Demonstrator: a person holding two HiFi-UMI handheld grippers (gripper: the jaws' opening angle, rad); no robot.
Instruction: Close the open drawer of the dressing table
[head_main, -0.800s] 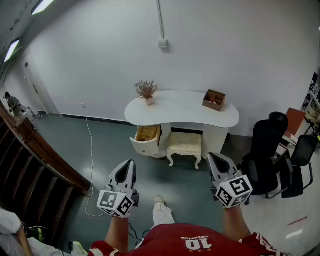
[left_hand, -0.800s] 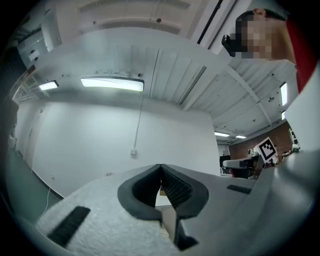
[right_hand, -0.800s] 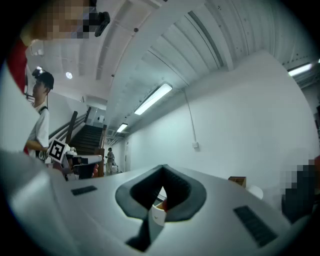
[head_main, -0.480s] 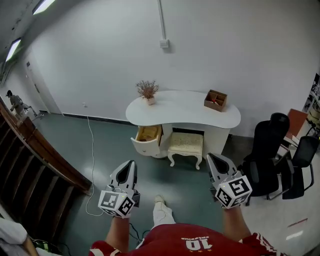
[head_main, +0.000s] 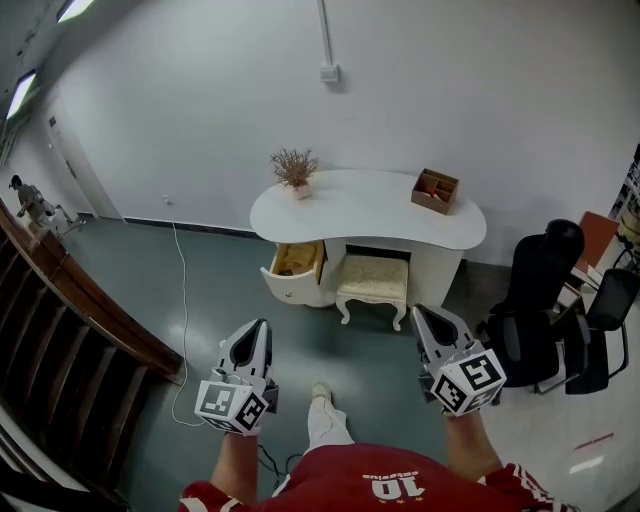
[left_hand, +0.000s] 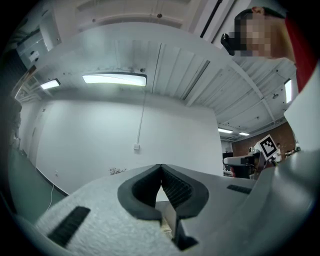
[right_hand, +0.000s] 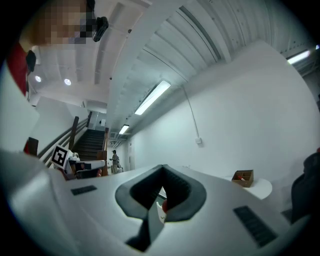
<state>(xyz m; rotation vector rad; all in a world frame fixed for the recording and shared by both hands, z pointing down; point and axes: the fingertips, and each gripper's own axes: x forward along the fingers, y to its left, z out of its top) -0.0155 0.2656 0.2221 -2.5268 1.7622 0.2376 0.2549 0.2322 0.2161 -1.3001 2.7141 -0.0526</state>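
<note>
Across the floor (head_main: 190, 300), upper centre of frame, the drawer (head_main: 293, 268) stuck out toward me from the table (head_main: 370, 205), well ahead of my left gripper (head_main: 262, 328), nearer than the right gripper (head_main: 420, 314); both were closed, empty.
</note>
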